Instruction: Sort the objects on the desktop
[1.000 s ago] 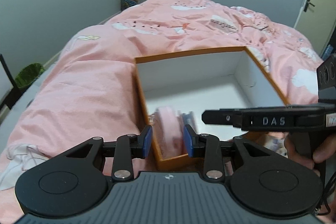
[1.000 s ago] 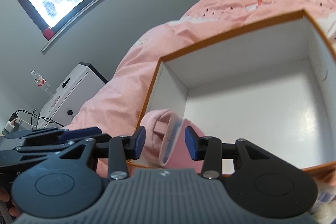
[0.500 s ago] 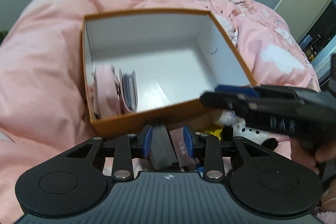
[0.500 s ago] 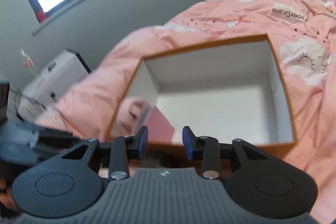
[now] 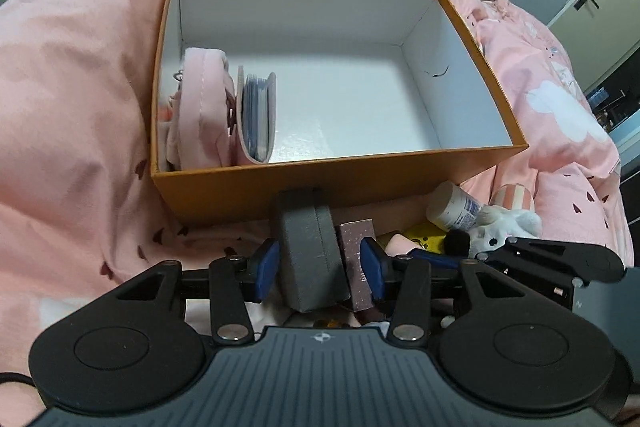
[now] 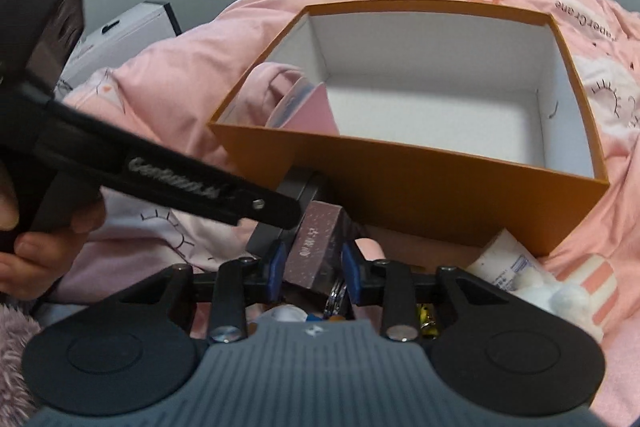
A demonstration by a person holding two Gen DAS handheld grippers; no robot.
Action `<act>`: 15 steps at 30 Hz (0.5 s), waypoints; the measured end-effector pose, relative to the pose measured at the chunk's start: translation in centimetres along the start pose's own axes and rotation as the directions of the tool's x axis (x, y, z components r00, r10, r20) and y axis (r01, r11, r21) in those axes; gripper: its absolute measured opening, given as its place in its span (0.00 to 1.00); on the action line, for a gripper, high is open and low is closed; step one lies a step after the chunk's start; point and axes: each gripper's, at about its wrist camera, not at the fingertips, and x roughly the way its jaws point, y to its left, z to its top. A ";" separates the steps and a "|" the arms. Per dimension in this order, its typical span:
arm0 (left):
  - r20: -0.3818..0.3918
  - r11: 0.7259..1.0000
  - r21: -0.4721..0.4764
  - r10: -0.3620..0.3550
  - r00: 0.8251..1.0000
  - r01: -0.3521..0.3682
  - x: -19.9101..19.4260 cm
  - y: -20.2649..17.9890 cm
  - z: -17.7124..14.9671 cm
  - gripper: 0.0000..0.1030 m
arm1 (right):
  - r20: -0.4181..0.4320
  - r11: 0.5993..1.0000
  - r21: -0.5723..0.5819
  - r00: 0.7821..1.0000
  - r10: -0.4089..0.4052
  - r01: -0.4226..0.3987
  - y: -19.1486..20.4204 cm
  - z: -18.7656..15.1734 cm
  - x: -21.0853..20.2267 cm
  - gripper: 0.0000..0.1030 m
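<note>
The near wall of the orange box (image 6: 420,183) hides the lower part of the pink pouch (image 6: 276,87) and card holder (image 6: 312,107), the left gripper (image 6: 168,183) covers the grey case (image 6: 298,187), and its lettering is blurred.

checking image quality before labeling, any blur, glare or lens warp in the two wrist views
Left wrist view: sharp, faint sheen on the orange box floor, edges bowed by fisheye. Right wrist view: softer; the left gripper crossing it is motion-blurred, its lettering unreadable, window glare top left.
</note>
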 end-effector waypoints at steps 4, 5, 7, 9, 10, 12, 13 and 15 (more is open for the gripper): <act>-0.023 1.000 0.004 0.017 1.000 -0.017 0.8 -0.1 -0.2 0.50 | 0.007 0.998 -0.050 0.999 -0.039 0.039 1.0 -0.3 0.1 0.32; -0.028 1.000 0.005 0.019 0.999 -0.019 1.0 -0.1 -0.3 0.51 | 0.009 0.997 -0.060 0.999 -0.048 0.049 1.2 -0.4 0.2 0.32; -0.029 1.000 0.002 0.014 0.999 -0.014 1.1 -0.1 -0.4 0.51 | 0.001 0.995 -0.074 0.998 -0.060 0.060 1.6 -0.4 0.6 0.32; -0.028 1.000 0.006 0.024 0.999 -0.024 1.0 -0.1 -0.4 0.51 | -0.012 0.994 -0.082 0.997 -0.070 0.069 1.8 -0.5 1.1 0.32; -0.030 0.999 0.010 0.036 0.999 -0.036 1.0 -0.1 -0.4 0.51 | -0.017 0.994 -0.087 0.997 -0.071 0.070 1.9 -0.5 1.3 0.32; -0.035 0.997 0.017 0.071 0.997 -0.070 1.0 -0.1 -0.4 0.51 | -0.027 0.992 -0.096 0.996 -0.084 0.081 2.1 -0.6 1.7 0.32; -0.039 0.997 0.017 0.078 0.996 -0.077 1.0 0.0 -0.4 0.51 | -0.031 0.992 -0.096 0.996 -0.086 0.083 2.1 -0.7 1.8 0.32; -0.042 0.997 0.010 0.075 0.996 -0.074 1.0 0.2 -0.3 0.51 | -0.030 0.993 -0.083 0.996 -0.081 0.078 1.9 -0.7 1.8 0.32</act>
